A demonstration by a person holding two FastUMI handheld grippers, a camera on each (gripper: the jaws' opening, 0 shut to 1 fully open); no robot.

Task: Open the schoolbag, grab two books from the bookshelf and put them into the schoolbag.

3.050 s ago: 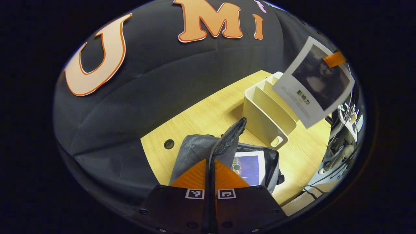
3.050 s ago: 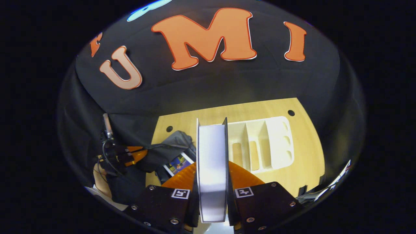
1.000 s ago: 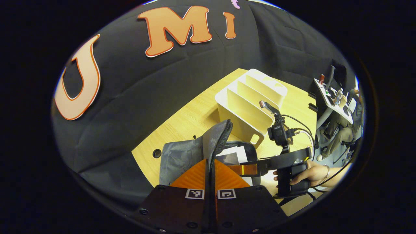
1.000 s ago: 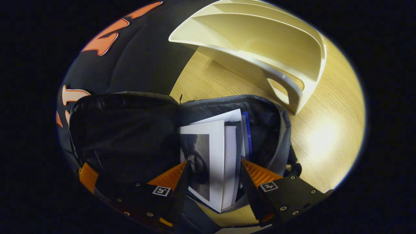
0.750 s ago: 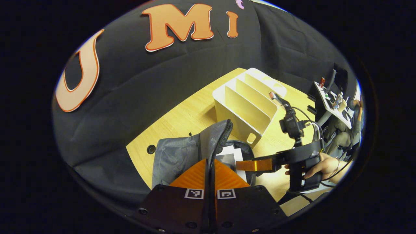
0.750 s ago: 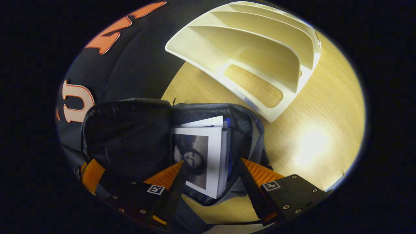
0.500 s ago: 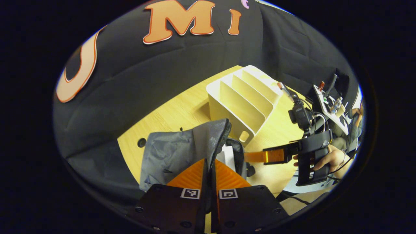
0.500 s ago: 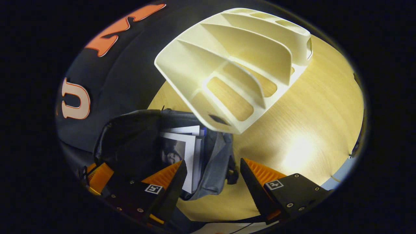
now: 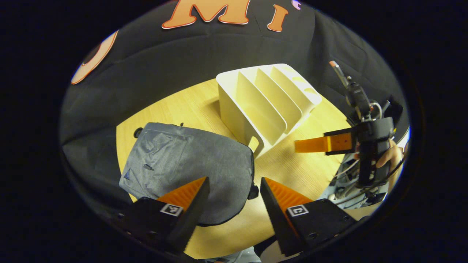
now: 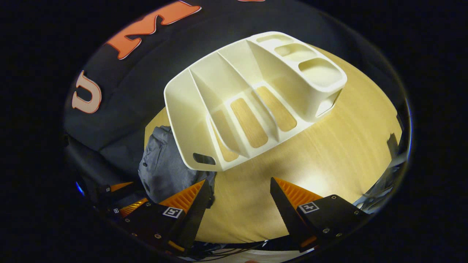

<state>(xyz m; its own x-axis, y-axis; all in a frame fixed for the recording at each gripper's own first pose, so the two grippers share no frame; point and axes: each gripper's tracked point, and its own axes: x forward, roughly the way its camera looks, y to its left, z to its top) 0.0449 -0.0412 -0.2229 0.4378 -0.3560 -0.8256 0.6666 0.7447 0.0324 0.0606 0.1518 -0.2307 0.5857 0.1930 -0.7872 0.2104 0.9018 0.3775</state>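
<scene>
The grey schoolbag point(image 9: 190, 164) lies flat on the wooden table point(image 9: 289, 171), its flap down over the opening, so the books inside are hidden. My left gripper point(image 9: 234, 182) hangs open just above the bag's near right edge, holding nothing. The cream bookshelf point(image 9: 263, 102) stands behind the bag with bare slots. My right gripper point(image 10: 239, 184) is open over bare table in front of the bookshelf point(image 10: 252, 98), with the schoolbag point(image 10: 164, 171) to its left. The right gripper point(image 9: 318, 143) also appears in the left gripper view, held by a hand point(image 9: 387, 157) at the right.
The black cloth wall point(image 9: 190, 58) rises behind the table. A round cable hole point(image 9: 138, 131) sits beside the bag's far corner. Cables and equipment point(image 9: 351, 182) hang past the table's right edge.
The left gripper let go of the bag's flap and opened; the flap dropped shut over the books. The right gripper released the second book in the bag and pulled back, open, toward the bookshelf.
</scene>
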